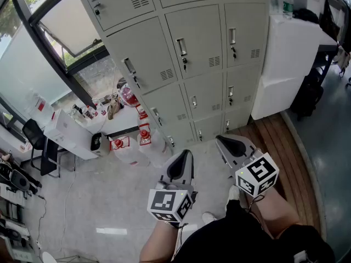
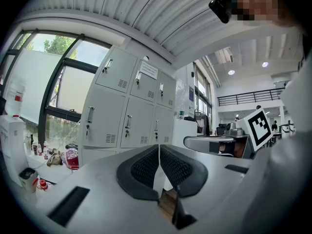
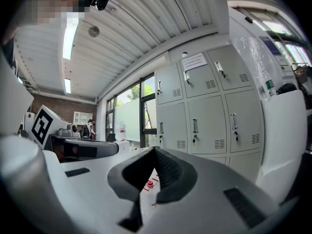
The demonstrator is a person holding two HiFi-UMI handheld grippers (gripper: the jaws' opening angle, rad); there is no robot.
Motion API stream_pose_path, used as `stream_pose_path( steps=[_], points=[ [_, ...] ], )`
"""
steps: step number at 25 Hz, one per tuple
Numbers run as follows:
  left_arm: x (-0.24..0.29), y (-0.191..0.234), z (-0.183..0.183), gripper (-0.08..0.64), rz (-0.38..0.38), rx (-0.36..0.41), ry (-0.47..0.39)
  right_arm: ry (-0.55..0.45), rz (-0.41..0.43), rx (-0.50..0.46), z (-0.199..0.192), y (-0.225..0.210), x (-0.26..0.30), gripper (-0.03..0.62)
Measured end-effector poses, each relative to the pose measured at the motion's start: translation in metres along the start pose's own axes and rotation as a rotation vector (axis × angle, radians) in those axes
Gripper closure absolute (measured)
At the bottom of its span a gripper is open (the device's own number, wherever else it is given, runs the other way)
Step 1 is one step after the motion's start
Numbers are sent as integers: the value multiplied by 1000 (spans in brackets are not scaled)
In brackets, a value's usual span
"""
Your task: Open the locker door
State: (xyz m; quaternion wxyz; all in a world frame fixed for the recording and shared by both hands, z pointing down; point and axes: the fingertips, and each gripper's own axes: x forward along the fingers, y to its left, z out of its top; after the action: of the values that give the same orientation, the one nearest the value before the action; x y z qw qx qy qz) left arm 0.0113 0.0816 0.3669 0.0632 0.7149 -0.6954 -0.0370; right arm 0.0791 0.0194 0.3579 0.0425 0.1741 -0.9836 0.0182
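Standing well back from the lockers point(image 1: 197, 53), you are only beginning the approach. Every door in the upper middle of the head view is looking closed, and neither gripper is anywhere near a handle point(image 1: 181, 46). Next you are needing to walk in, pick one door, part a gripper's jaws and bring them around its handle before pulling outward; I cannot tell which door is meant. The left gripper point(image 1: 184, 159) is sitting at lower centre of the frame, its jaws pressed together with nothing between them. The right gripper point(image 1: 229, 145), just to the right of it, is likewise clenched and empty. Both are pointing level toward the lockers and touching nothing.
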Motion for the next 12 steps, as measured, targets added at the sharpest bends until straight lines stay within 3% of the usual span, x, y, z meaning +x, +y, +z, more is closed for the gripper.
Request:
stream_pose_path(
  steps=[12],
  points=[
    [-5,10,-3,538,7,-9,-3,-15,12,10,0,7,9,538]
  ],
)
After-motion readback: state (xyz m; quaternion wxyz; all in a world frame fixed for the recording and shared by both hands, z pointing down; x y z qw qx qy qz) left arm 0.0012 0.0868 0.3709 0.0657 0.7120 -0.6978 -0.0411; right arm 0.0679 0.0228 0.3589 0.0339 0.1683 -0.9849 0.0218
